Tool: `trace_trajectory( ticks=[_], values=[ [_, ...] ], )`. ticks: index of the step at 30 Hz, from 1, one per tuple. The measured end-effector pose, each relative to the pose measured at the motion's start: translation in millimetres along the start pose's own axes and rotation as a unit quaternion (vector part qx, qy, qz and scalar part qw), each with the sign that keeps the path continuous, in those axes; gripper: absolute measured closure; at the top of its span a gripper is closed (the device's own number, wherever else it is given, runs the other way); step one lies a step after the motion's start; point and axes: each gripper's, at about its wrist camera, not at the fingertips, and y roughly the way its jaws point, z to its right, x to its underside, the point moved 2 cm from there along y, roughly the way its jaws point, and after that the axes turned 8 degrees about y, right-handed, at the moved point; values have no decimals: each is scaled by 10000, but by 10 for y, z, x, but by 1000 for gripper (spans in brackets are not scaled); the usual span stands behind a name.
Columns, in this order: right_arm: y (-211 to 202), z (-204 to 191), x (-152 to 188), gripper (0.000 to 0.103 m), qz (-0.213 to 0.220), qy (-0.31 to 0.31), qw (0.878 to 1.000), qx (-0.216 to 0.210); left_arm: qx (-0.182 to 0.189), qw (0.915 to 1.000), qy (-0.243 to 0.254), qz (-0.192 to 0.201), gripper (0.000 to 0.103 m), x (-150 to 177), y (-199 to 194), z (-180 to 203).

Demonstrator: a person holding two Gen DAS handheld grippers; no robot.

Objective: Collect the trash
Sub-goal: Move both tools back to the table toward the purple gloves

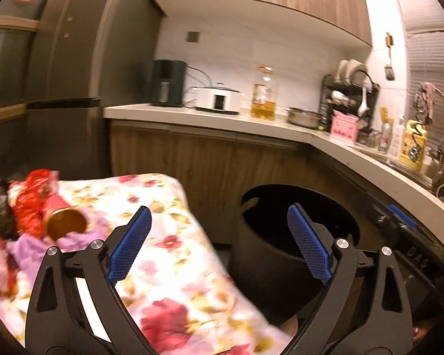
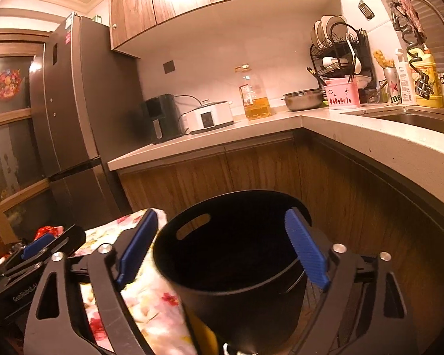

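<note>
Standing between drops is how this reads: you are holding both tools with jaws spread wide and nothing between the pads. The left gripper [image 1: 219,244] is hovering over the edge of the floral cloth [image 1: 174,251], with the black bin [image 1: 281,254] just beyond its right finger. The right gripper [image 2: 222,248] is looking straight down into that same bin [image 2: 239,284], and neither of its fingers is pressing on the rim.

By my judgement the next step is another pick. The trash is lying on the cloth to your left: a red-and-gold tube [image 1: 62,222] on its side, open end facing you, resting against crumpled red wrappers [image 1: 29,204], with a purple scrap [image 1: 29,247] just beside it. You will be wanting to swing the left tool toward that pile and close on one piece; the tube looks the easiest, though it may roll.

As for the bin, its inside is showing only black in both wrist views (poor light, deep shadow), so whatever is lying at the bottom cannot be told. A slot handle [image 2: 193,226] is cut near its rim.
</note>
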Motion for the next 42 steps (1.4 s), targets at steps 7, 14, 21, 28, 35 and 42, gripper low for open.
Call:
trace_trajectory(
  ticks=[7, 14, 21, 28, 35, 42],
  values=[
    [-174, -278, 169, 6, -80, -48, 9998, -174, -710, 9974, -118, -37, 7, 148, -381, -391],
    [-269, -577, 328, 6, -173, -134, 9990, -397, -1220, 9923, -225, -15, 7, 294, -707, -782],
    [-261, -925, 546, 6, -307, -333, 9971, -618, -1452, 9880, -519, 31, 7, 491, -912, -1206],
    [-119, -1110, 698, 6, -458, -388, 9959, -677, -1523, 9868, -539, -70, 7, 623, -892, -1397],
    [33, -1261, 772, 7, -524, -560, 9941, -768, -1544, 9864, -418, -379, 19, 634, -549, -1467],
    [230, -1410, 807, 7, -557, -614, 9925, -902, -1543, 9821, -570, -914, 38, 729, -238, -1644]
  ],
)
